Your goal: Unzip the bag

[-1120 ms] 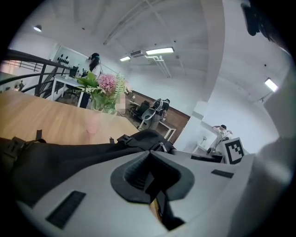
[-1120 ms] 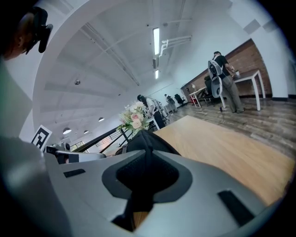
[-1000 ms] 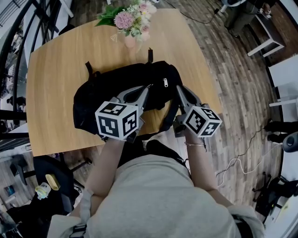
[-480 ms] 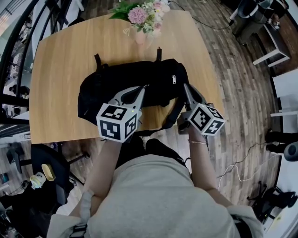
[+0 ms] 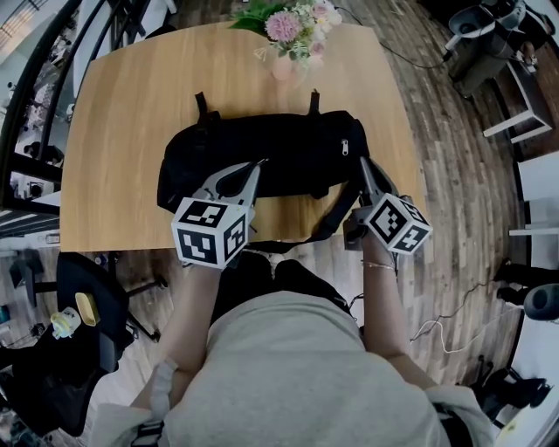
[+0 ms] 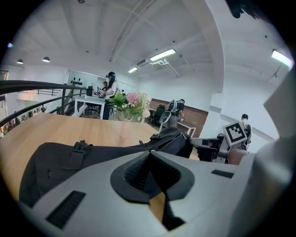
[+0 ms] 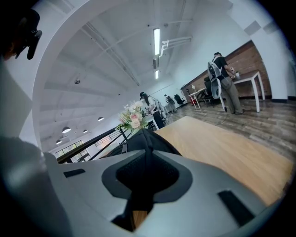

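The bag [image 5: 297,153] lies lengthwise just beyond both sets of jaws. The left gripper [image 5: 259,163] has its jaws pressed together, tips at the bag's near edge. The right gripper [image 5: 362,162] is clamped on the bag's black fabric at its right end.

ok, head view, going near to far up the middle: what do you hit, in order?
person → bag → flowers
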The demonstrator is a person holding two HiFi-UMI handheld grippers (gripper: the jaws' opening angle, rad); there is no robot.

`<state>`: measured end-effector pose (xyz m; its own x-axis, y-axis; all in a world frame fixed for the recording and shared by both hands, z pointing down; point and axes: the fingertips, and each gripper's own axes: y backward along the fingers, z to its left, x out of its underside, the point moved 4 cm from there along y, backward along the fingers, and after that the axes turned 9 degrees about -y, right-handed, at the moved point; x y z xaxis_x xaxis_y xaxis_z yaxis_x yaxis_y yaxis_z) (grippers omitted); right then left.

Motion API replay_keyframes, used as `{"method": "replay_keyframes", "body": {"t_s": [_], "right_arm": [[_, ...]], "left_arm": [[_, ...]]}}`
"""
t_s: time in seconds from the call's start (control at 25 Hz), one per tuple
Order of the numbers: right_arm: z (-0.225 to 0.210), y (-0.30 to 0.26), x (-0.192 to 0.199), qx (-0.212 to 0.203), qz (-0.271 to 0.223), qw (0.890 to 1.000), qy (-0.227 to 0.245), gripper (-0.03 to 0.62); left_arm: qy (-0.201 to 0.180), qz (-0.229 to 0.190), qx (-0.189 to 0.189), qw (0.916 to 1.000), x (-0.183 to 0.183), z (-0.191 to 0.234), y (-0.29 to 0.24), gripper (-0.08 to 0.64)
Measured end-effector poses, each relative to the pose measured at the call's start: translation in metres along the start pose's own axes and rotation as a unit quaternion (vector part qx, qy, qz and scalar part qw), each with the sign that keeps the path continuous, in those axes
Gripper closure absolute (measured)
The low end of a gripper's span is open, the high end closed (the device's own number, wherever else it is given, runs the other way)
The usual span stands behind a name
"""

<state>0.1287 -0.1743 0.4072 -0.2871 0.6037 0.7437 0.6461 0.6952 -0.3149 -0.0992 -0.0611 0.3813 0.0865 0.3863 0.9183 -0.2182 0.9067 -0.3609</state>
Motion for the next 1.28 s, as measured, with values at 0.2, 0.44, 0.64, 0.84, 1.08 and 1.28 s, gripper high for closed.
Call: {"method": "replay_keyframes", "body": {"t_s": [0.2,0.44,0.64,0.84,1.08,1.28], "right_arm": [[0.003,0.001,-0.003,0.001,-0.003,1.0,0.009,0.535],[0.003,0.0,-0.004,0.005,-0.001,1.0,0.027,0.533],[0.004,-0.001,-0.004,0.008,0.001,0.999,0.042,0.532],[0.007,-0.006,-0.005,0.014,0.003,0.998,0.056,0.523],[0.027,-0.003,-0.011,0.03,0.013,0.991,0.129,0.464],[0.057,-0.005,-0.007,-0.013,0.033,0.973,0.228,0.423]], "left_arm": [[0.015,-0.005,-0.021,0.9996,0.004,0.012,0.014,0.54],[0.018,-0.01,-0.05,0.9985,0.007,0.026,0.029,0.54],[0.02,-0.013,-0.066,0.9976,0.008,0.032,0.037,0.54],[0.017,-0.013,-0.066,0.9976,0.009,0.031,0.038,0.54],[0.018,-0.014,-0.065,0.9976,0.01,0.031,0.041,0.54],[0.017,-0.015,-0.066,0.9976,0.011,0.031,0.041,0.54]]}}
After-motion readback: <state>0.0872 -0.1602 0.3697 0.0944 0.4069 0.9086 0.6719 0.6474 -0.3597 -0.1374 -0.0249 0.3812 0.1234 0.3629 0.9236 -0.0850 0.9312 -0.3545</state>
